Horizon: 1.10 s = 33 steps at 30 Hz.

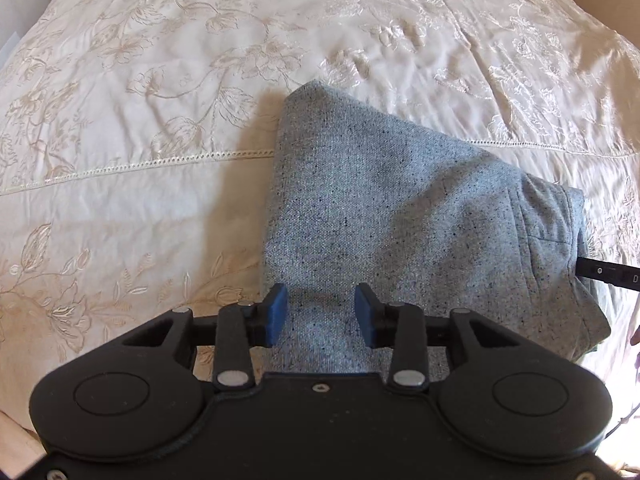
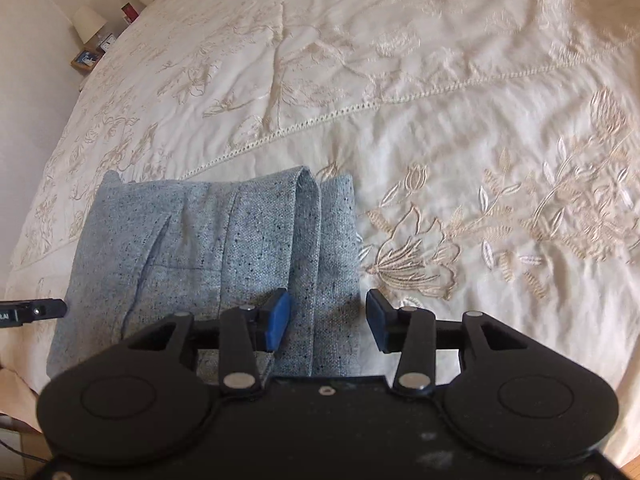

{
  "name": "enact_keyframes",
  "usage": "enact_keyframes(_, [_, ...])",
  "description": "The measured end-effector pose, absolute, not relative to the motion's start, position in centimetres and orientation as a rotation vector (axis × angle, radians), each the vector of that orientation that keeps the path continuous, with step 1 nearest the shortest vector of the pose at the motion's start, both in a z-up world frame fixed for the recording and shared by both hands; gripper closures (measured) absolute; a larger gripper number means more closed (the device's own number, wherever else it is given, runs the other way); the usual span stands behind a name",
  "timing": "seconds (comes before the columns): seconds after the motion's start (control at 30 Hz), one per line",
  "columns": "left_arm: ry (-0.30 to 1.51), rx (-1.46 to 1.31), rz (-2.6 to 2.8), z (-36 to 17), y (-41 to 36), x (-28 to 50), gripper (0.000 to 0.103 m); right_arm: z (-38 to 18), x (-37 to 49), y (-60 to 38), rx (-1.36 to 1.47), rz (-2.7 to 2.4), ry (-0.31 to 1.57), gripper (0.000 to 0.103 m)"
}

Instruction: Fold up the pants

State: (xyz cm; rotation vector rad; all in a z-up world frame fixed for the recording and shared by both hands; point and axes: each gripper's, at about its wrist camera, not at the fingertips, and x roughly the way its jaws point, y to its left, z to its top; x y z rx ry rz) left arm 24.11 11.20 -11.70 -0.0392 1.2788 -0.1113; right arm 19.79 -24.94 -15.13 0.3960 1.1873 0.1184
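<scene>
The grey-blue speckled pants [image 1: 392, 216] lie folded into a compact bundle on the cream embroidered bedspread [image 1: 160, 80]. My left gripper [image 1: 320, 314] is open, its blue pads apart over the near edge of the bundle, holding nothing. In the right wrist view the pants [image 2: 200, 248] show a pocket seam and stacked folded edges at their right side. My right gripper [image 2: 328, 320] is open above the right edge of the bundle, empty. The tip of the other gripper shows at the pants' side in each view [image 1: 608, 274] [image 2: 36, 310].
The bedspread [image 2: 440, 120] stretches all around the pants, with a lace seam [image 2: 360, 112] across it. A nightstand with a lamp [image 2: 90, 22] and small items stands at the far left beside the bed. The bed's near edge is just below the grippers.
</scene>
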Motion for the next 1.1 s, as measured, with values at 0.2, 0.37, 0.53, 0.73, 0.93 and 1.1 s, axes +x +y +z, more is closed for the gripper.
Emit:
enact_keyframes(0.2, [1.328,-0.011,-0.117,-14.6,11.1,25.6,0.052,-17.3,20.7,-25.1,0.450,0.111,1.183,0.055])
enact_keyframes(0.37, [1.279,-0.059,-0.093,-14.8,12.5,26.1,0.045,-17.4,20.7,-25.4,0.479,0.104,1.206,0.055])
enact_keyframes(0.53, [1.250,-0.131,-0.045,-15.2,14.7,25.8,0.039,-17.5,22.0,-25.3,0.505,0.033,1.281,0.054])
enact_keyframes(0.73, [1.334,-0.260,-0.188,-17.2,14.5,27.5,0.016,-17.3,22.2,-23.9,0.444,0.021,1.279,0.062])
enact_keyframes(0.93, [1.330,-0.388,-0.295,-15.3,13.8,27.8,0.081,-14.7,21.4,-22.9,0.430,0.060,1.222,0.088])
enact_keyframes(1.1, [1.168,-0.262,-0.304,-8.7,13.7,26.1,0.083,-8.9,22.0,-19.6,0.317,0.137,1.139,0.089])
